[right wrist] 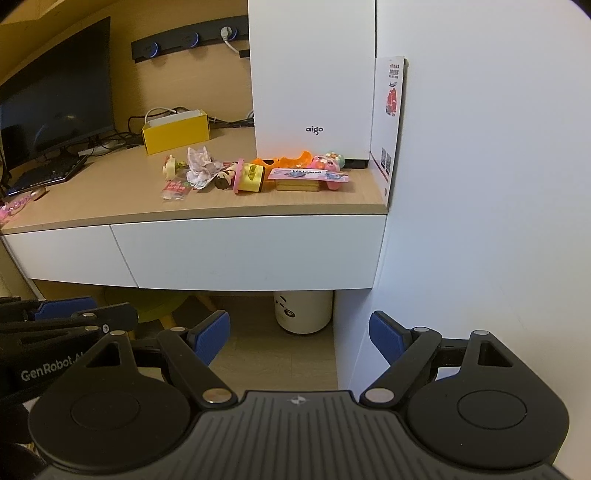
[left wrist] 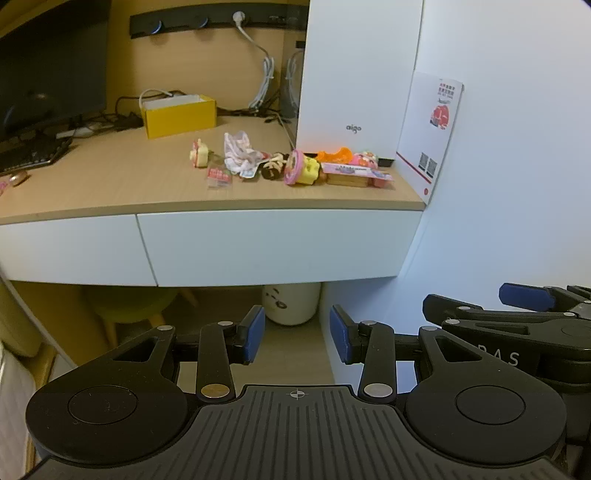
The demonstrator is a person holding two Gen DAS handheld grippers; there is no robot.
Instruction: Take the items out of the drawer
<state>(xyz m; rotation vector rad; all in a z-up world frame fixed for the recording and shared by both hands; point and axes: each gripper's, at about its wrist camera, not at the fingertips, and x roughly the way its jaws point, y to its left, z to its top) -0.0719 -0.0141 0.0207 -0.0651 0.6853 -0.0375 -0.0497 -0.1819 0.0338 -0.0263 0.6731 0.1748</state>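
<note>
Matt wood-grain desktop (left wrist: 110, 184), smooth white drawer front (left wrist: 273, 247), glossy black monitor (left wrist: 51, 66), yellow cardboard box (left wrist: 181, 118)

desk (left wrist: 110, 184): runs left to right, right end against the wall
drawers: two fronts under the desktop edge, both closed; wide drawer (left wrist: 273, 247) right, second drawer (left wrist: 70, 251) left of it
tower case (left wrist: 354, 74): far right on desk, upright
leaflet (left wrist: 430, 129): right of the case, leaning on the wall
toy row (left wrist: 295, 168): on desk, just in front of the case, running left from the right end
open box (left wrist: 179, 114): far, left of the case, behind the toys
monitor (left wrist: 48, 62): far left; keyboard (left wrist: 29, 155) in front of it
power strip (left wrist: 207, 22): on the back wall above the box
bin (left wrist: 291, 302): on the floor under the wide drawer
left gripper (left wrist: 297, 334): near, below the drawers, left of right gripper (right wrist: 299, 338)
</note>
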